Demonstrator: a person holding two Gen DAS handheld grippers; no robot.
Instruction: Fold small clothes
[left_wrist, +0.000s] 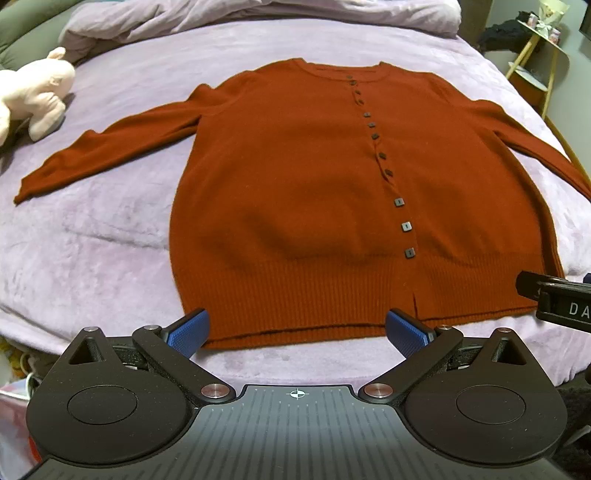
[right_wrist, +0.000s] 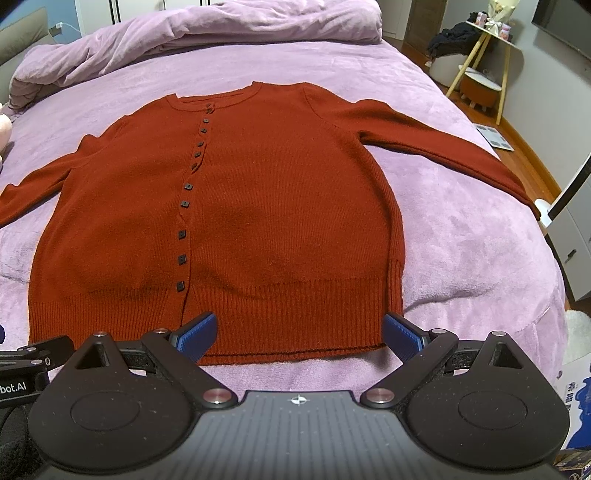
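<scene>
Surface: lilac plush bedspread (left_wrist: 110, 229) covers the bed; a bunched duvet (right_wrist: 229, 26) of the same colour is piled at the far end.
Room: wooden-legged side table (right_wrist: 491, 48) stands off the bed's far right corner, dark clothes heaped beside it; wood floor visible along the right edge.
Cardigan: rust-red knit cardigan (left_wrist: 295, 192) lies flat, front up, collar toward the far end, ribbed hem toward the cameras.
Buttons: a row of small dark square buttons (right_wrist: 183, 234) runs from the collar to the hem; the placket looks closed, with a short slit open at the very bottom of the hem.
Sleeves: left sleeve (left_wrist: 107, 151) spread outward and slightly down across the bedspread; right sleeve (right_wrist: 436, 147) spread likewise, cuff reaching near the bed's right edge.
Plush toy: pale pink soft toy (left_wrist: 33, 96) sits on the bedspread, well apart from the left cuff.
Left gripper: left gripper (left_wrist: 297, 332) has its jaws wide apart, nothing between them; blue fingertips (left_wrist: 188, 332) sit over the hem's left half, near the left corner. Contact with the fabric cannot be told.
Right gripper: right gripper (right_wrist: 299, 336) also spread wide with nothing held; blue pads (right_wrist: 404, 338) straddle the hem's right half, the right one just beside the right corner. Contact cannot be told.
Spacing: both grippers side by side at the hem edge, each visible at the margin of the other's view.
</scene>
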